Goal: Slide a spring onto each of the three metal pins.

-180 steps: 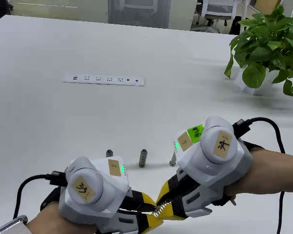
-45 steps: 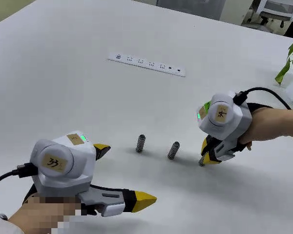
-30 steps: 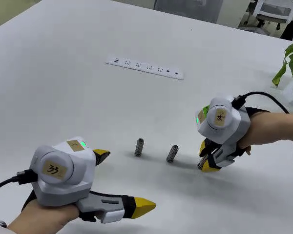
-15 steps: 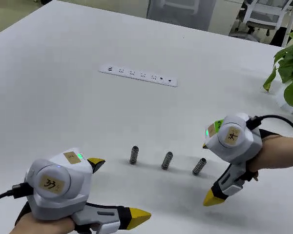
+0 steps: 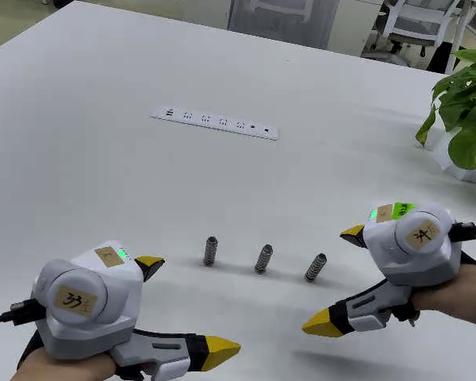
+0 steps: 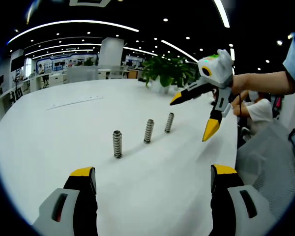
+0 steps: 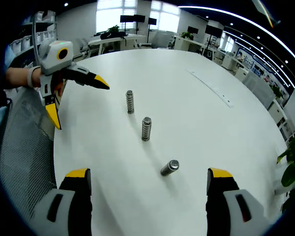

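Three springs (image 5: 262, 259) — judged light, bendy, best pinched mid-coil — are seen in a mid-frame row on the worktop (image 5: 103, 182), with the left hand-held gripper (image 5: 190, 305) and right hand-held gripper (image 5: 331, 279) both spread empty.

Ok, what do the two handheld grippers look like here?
Left gripper and right gripper match: rounded pale grey housing, tan sticker with a dark handwritten mark on the round cap, green light, black cable at the rear. The fingers are grey, then black, with yellow tips.
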`<act>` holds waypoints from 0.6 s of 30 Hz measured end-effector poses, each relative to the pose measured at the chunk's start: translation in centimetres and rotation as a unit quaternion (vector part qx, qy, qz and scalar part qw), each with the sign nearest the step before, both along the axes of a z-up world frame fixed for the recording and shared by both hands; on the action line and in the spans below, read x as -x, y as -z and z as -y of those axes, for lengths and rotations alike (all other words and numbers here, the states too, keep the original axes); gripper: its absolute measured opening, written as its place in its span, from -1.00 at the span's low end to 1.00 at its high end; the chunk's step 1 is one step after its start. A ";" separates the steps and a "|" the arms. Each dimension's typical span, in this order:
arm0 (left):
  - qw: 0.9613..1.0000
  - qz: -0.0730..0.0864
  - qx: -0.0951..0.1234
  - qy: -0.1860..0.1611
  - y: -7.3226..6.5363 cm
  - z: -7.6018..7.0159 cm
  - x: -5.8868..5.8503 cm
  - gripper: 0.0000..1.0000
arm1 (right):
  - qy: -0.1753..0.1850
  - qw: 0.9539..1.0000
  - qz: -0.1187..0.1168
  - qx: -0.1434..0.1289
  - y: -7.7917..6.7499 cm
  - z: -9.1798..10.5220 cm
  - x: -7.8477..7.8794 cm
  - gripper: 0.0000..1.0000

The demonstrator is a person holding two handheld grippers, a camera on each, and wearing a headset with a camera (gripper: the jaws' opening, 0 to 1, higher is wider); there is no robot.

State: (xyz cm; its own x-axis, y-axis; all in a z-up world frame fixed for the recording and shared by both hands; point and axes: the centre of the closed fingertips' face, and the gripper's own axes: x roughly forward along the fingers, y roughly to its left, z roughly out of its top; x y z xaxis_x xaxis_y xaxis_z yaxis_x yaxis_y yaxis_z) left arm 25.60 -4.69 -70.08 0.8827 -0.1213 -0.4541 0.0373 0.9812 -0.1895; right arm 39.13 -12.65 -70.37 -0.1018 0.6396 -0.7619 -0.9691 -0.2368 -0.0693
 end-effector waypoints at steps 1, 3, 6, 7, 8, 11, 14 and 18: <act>1.000 0.000 -0.001 0.001 0.0 0.0 0.0 0.97 | 0.009 1.000 -0.005 -0.006 0.0 0.2 0.2 0.99; 1.000 -0.001 -0.002 0.003 0.1 0.0 0.0 0.97 | 0.024 0.999 -0.029 -0.017 0.0 1.0 0.9 0.98; 1.000 -0.001 -0.002 0.004 0.1 0.1 0.0 0.97 | 0.045 0.998 -0.038 -0.031 0.1 2.0 1.7 0.98; 1.000 -0.001 -0.001 0.005 0.1 0.2 0.0 0.97 | 0.051 0.997 -0.039 -0.032 0.1 2.5 2.0 0.98; 1.000 -0.002 -0.003 0.006 0.1 0.2 0.0 0.97 | 0.062 0.997 -0.042 -0.036 0.2 2.8 2.1 0.98; 1.000 -0.002 -0.004 0.007 0.1 0.3 0.0 0.97 | 0.089 0.993 -0.050 -0.056 -0.1 3.4 2.6 0.98; 1.000 -0.003 -0.006 0.007 0.1 0.5 0.0 0.97 | 0.101 0.991 -0.049 -0.068 -0.3 4.1 3.0 0.98; 1.000 -0.005 -0.008 0.005 0.1 0.4 0.0 0.97 | 0.114 0.989 -0.042 -0.078 -0.7 5.0 2.7 0.98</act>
State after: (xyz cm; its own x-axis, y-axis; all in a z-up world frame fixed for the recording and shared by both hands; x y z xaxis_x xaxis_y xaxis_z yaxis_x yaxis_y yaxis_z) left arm 25.65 -5.04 -70.22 0.8774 -0.1225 -0.4639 0.0447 0.9835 -0.1751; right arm 36.47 -17.62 -69.66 -0.0003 0.7629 -0.6465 -1.0000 -0.0042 -0.0045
